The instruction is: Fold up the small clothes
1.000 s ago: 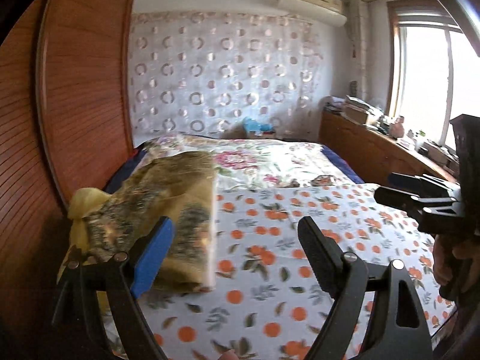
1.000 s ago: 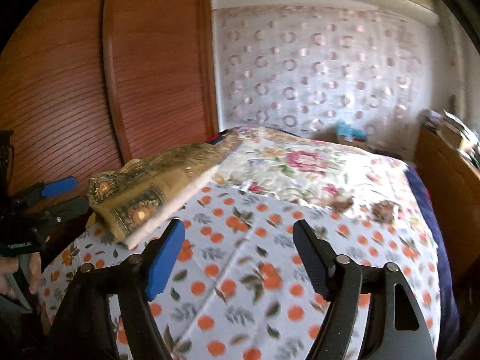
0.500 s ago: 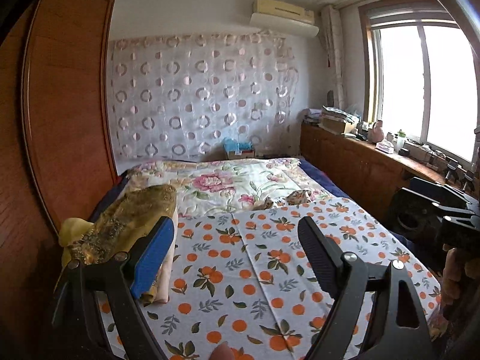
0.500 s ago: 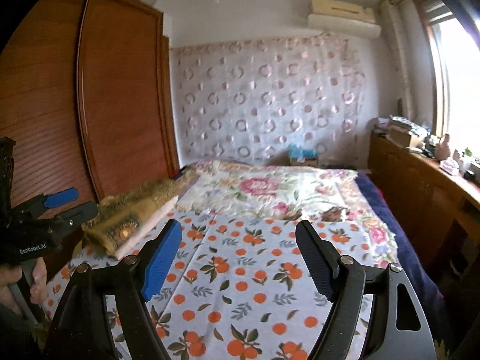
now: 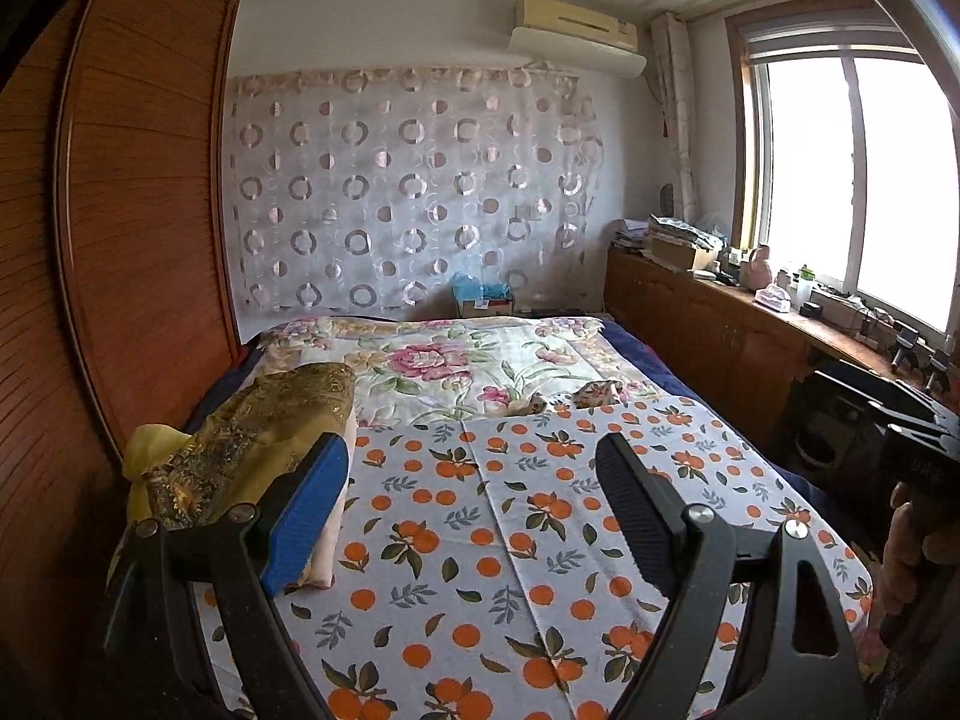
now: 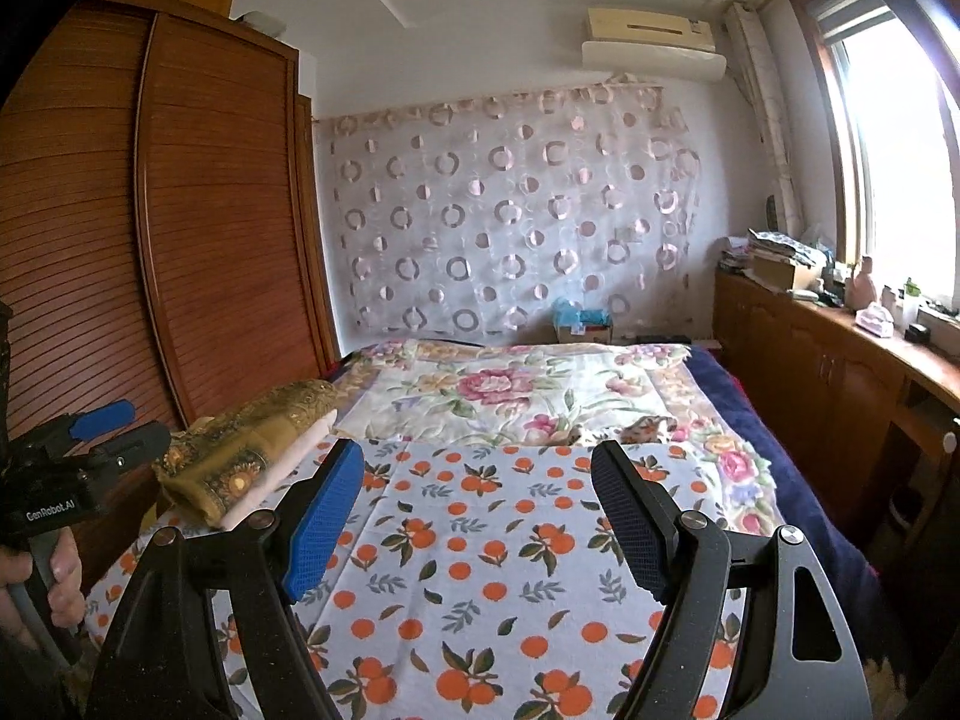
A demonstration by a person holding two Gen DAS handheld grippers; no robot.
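White lettering "GenRobot.AI" readable on the black body of the left tongs (image 6: 123, 429), seen at 9 o'clock in the right wrist view, gripped by a hand (image 6: 36, 585) low at the edge. No other writing legible.

Left tongs (image 5: 474, 501) wide open, holding nothing; blue pad at 8 o'clock, black pad at 4 o'clock. Right tongs (image 6: 477, 504) also wide open and empty; in the left wrist view only part of its black body visible at 3 o'clock, state not readable there.

Folded clothes (image 5: 258, 438), gold-brown patterned over a pale pink layer, lying in a stack on the bed (image 5: 480, 360) at 9 o'clock, close to the wooden wardrobe (image 5: 138, 210); the left blue pad hides the near end of the stack. Same stack (image 6: 240, 456) at 9 o'clock in the right view, apart from both tongs. Orange-print cloth (image 6: 480, 540) spread flat across the near bed, floral quilt (image 6: 510, 390) behind. Two small patterned pieces (image 5: 594, 393) at the quilt's near edge. Air conditioner (image 5: 576, 30) at 12 o'clock, circle-pattern curtain (image 5: 408, 192) below, cluttered wooden counter (image 5: 720, 312) under the window (image 5: 852, 180) at 3 o'clock.

Compared with one second ago, both cameras now higher and farther back, the stack smaller in view and resting flat.
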